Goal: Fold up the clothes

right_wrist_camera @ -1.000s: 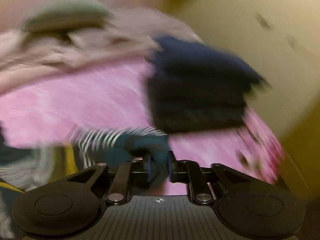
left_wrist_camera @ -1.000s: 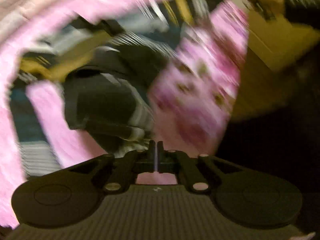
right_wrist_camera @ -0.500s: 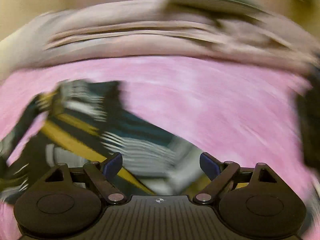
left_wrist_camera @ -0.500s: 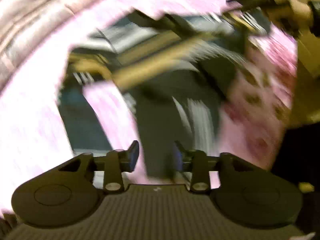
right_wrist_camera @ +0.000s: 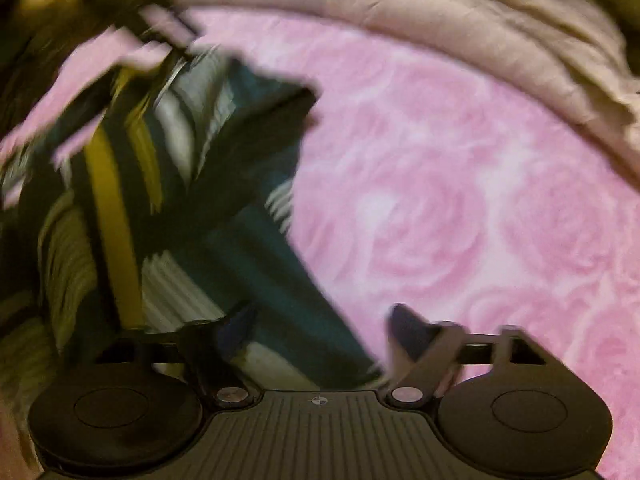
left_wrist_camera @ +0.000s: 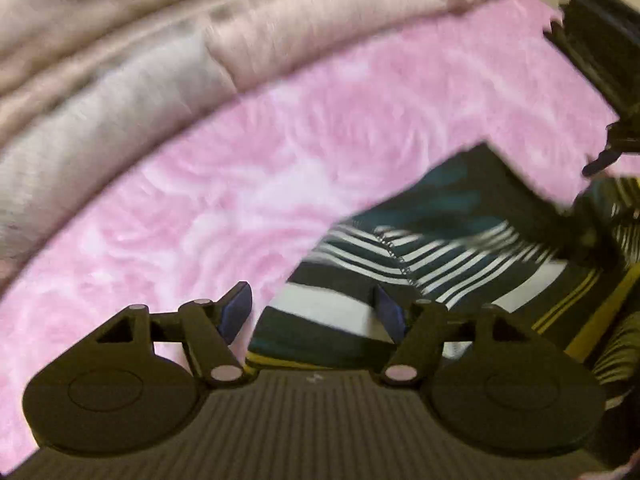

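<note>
Left claw (left_wrist_camera: pixel 314 310): spread wide, nothing gripped; blue pads (left_wrist_camera: pixel 236 312) are seen on the inner faces of its fingers.
Garment relative to left claw: a striped garment (left_wrist_camera: pixel 436 248) in teal, white, black and yellow is spread below and in front of the claw; its near edge lies between the two fingers, nearer the right finger, and the rest reaches away to the right.
Right claw (right_wrist_camera: pixel 320 334): also spread wide, nothing gripped, though the fingers are blurred.
Garment relative to right claw: the same striped garment (right_wrist_camera: pixel 168 200) runs from between the fingers up and to the left; its right edge passes through the gap, so the left finger is seen over cloth and the right finger over bare bedding.
Surface: the garment lies on a pink rose-patterned blanket (left_wrist_camera: pixel 240 168) (right_wrist_camera: pixel 460 208).
Beyond: a bunched beige blanket (left_wrist_camera: pixel 120 52) (right_wrist_camera: pixel 460 28) is piled along the far edge of the pink one.
Far right of the left view: the other claw's dark body (left_wrist_camera: pixel 604 60) is seen above the garment's far corner.
</note>
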Tool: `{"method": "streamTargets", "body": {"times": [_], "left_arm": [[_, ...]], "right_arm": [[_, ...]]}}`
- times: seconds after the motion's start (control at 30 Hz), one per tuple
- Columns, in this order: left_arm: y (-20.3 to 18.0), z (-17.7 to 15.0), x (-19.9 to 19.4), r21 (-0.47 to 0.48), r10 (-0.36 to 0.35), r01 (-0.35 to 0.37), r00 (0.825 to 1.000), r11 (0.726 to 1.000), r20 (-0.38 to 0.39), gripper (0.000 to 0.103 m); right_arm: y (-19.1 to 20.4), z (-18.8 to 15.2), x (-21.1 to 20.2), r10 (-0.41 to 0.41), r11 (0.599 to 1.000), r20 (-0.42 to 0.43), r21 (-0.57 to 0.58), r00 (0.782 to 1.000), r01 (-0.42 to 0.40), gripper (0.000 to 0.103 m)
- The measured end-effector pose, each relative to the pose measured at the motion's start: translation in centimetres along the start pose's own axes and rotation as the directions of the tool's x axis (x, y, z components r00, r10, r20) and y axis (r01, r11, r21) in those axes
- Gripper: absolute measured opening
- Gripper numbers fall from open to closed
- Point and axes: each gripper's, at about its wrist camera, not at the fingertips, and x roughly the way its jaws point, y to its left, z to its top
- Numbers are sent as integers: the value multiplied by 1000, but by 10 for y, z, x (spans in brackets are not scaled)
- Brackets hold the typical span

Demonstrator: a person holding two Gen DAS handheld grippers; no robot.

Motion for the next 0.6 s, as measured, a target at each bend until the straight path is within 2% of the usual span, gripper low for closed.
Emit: {"method": "streamTargets", "body": {"times": [0.03,0.07,0.1,0.13,0.2,0.27,0.33,0.4,0.5,0.6], "left_arm": [[0,-3,7,5,-18,18,1000,1000,-21,61],[1,-6,12,9,-35,35,999,999,-39,58],[0,-7,10,6,-49,49,998,999,-33,36],[-1,-6,5,5,-79,79,996,997,-36,10],[-5,-6,-17,12,-81,82,997,997,-16,10],[-7,-6,-52,13,-47,46,997,999,56,11],[-3,-5,-81,-15,-17,19,994,1000,110,11],[-3,-3,-98,-7,49,-49,988,999,148,11],[14,4,-99,-92,143,-128,974,987,175,11],[26,9,-76,-167,199,-179,974,969,112,14]], "right_arm": [[-3,2,-6,-21,1000,11,22,1000,21,46],[-6,4,-12,-42,998,21,44,999,41,22],[-9,6,-19,-63,996,31,66,998,61,8],[-12,9,-25,-85,993,40,88,996,81,4],[-18,13,-37,-128,984,57,133,990,120,4],[-24,17,-50,-172,971,72,179,982,157,4],[-48,30,-76,-267,946,110,221,957,239,4],[-66,47,-77,-318,935,124,204,940,289,4],[-92,72,-74,-384,918,142,171,913,359,4],[-103,90,-46,-438,893,126,180,890,413,4]]}}
